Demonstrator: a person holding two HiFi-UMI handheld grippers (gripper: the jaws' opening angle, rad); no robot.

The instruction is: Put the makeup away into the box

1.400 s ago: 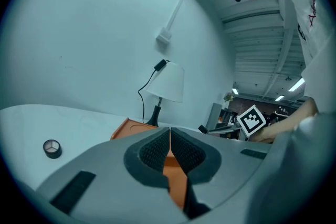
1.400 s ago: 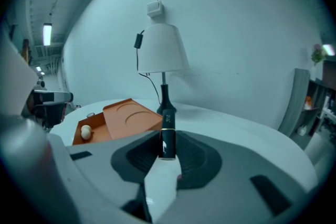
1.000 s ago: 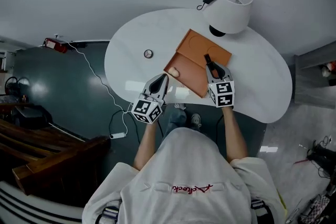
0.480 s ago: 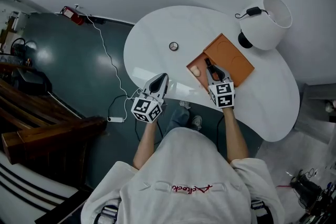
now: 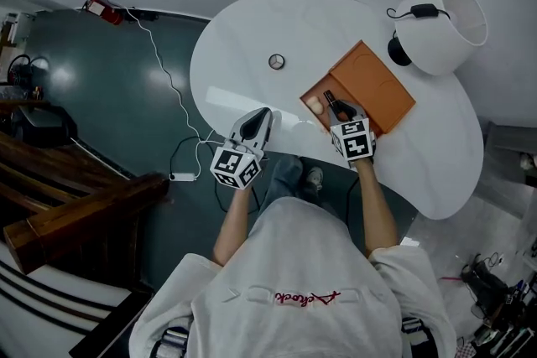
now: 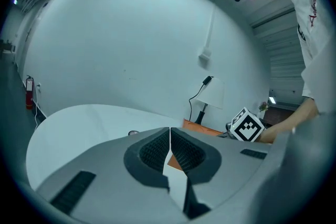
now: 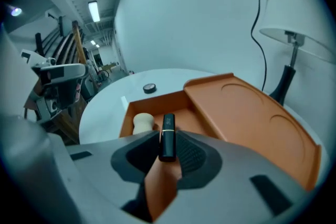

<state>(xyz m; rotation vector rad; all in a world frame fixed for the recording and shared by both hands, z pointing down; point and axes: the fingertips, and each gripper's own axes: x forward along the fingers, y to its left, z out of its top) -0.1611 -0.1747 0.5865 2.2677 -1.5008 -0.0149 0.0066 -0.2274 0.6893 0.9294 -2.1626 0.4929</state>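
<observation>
The right claw (image 7: 167, 148) grips the lipstick (image 7: 167, 136) above the open box (image 7: 247, 113), poised to drop it in; the left claw (image 6: 170, 150) hangs shut, empty

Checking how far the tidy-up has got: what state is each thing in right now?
box: open, lid lying flat beside it.
lipstick: closed, gripped between the right gripper's pads.
sponge: lying inside the box.
round compact: on the table, outside the box.
left gripper: shut, empty.
right gripper: shut on the lipstick.
</observation>
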